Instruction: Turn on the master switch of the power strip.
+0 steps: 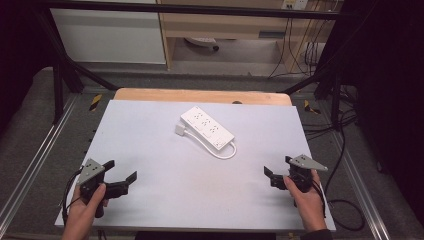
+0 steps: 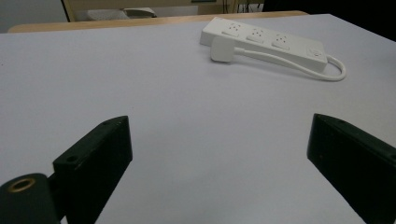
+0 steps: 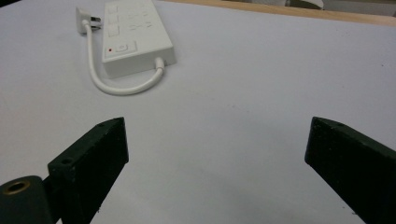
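A white power strip (image 1: pixel 207 127) lies slantwise in the middle of the white table top (image 1: pixel 150 150), its short white cable (image 1: pixel 222 151) looping back along it to a white plug (image 1: pixel 179 130) at its far end. The left gripper view shows the strip (image 2: pixel 266 42) and plug (image 2: pixel 222 49) far ahead; the right gripper view shows the strip (image 3: pixel 135 35) and cable (image 3: pixel 121 86). My left gripper (image 1: pixel 121 172) stands open near the front left, held by a hand. My right gripper (image 1: pixel 276 167) stands open at the front right, nothing between its jaws.
A wooden strip (image 1: pixel 200 95) borders the table's far edge. A black frame (image 1: pixel 65 75) and metal rails (image 1: pixel 30 170) surround the table. Cables (image 1: pixel 345 150) trail on the floor at the right. A white cabinet (image 1: pixel 110 35) stands behind.
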`<move>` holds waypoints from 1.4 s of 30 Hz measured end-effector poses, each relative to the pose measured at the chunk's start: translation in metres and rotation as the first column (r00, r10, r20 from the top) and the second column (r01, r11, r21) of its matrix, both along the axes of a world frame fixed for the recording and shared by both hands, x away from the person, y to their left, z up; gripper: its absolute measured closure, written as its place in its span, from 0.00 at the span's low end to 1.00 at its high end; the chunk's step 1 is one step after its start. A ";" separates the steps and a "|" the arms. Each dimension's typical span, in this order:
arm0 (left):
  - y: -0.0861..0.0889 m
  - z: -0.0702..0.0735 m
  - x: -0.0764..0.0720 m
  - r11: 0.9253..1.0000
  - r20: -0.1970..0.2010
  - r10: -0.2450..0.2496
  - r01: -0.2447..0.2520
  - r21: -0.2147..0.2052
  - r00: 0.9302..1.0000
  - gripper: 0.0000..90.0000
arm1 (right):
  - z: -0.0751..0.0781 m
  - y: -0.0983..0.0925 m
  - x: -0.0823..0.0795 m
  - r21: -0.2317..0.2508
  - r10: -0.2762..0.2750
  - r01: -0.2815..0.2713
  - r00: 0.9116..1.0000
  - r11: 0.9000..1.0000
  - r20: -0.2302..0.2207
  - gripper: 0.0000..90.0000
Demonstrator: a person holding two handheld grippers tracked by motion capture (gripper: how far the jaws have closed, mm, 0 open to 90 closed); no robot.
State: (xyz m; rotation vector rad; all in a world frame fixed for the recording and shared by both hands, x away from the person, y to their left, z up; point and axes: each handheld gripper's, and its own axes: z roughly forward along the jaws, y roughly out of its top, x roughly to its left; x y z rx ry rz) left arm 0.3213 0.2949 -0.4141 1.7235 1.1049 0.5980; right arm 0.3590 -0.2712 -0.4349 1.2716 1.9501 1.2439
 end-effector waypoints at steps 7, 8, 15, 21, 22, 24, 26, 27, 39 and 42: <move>-0.001 0.000 0.000 1.000 0.006 -0.009 0.009 -0.002 1.000 0.07 | 0.011 0.003 -0.001 0.049 0.001 -0.002 1.000 0.999 0.031 0.05; -0.002 0.000 0.000 1.000 0.005 -0.009 0.009 0.000 1.000 0.07 | 0.013 0.004 -0.001 0.059 0.000 -0.002 1.000 0.998 0.029 0.04; -0.003 -0.001 0.000 1.000 0.011 0.003 -0.003 0.000 1.000 0.07 | 0.022 0.011 -0.002 0.068 0.025 -0.028 0.999 0.997 0.048 0.05; -0.004 -0.002 0.001 1.000 0.002 0.008 -0.008 0.008 1.000 0.07 | 0.024 0.019 -0.002 0.043 0.042 -0.045 0.997 0.998 0.070 0.05; -0.004 -0.002 0.000 1.000 0.005 0.007 -0.007 0.009 1.000 0.07 | 0.025 0.020 -0.003 0.042 0.039 -0.042 0.997 0.998 0.070 0.05; -0.004 -0.001 -0.001 1.000 0.007 0.003 -0.003 0.008 1.000 0.07 | 0.025 0.021 -0.003 0.048 0.040 -0.043 0.997 0.998 0.061 0.05; -0.004 0.000 -0.002 1.000 0.015 -0.003 0.003 -0.001 1.000 0.07 | 0.025 0.020 -0.002 0.053 0.025 -0.027 0.998 0.998 0.055 0.06; -0.004 -0.001 -0.001 1.000 0.014 -0.005 0.005 -0.001 1.000 0.07 | 0.026 0.019 -0.001 0.057 0.016 -0.018 0.999 0.998 0.045 0.06; -0.004 -0.002 -0.001 1.000 0.005 0.003 -0.003 -0.002 1.000 0.07 | 0.041 0.033 0.027 0.003 0.062 -0.062 0.998 0.998 -0.030 0.08; -0.005 -0.003 0.000 1.000 0.002 0.000 0.000 0.003 1.000 0.07 | 0.047 0.042 0.036 -0.023 0.092 -0.093 0.995 0.995 -0.047 0.07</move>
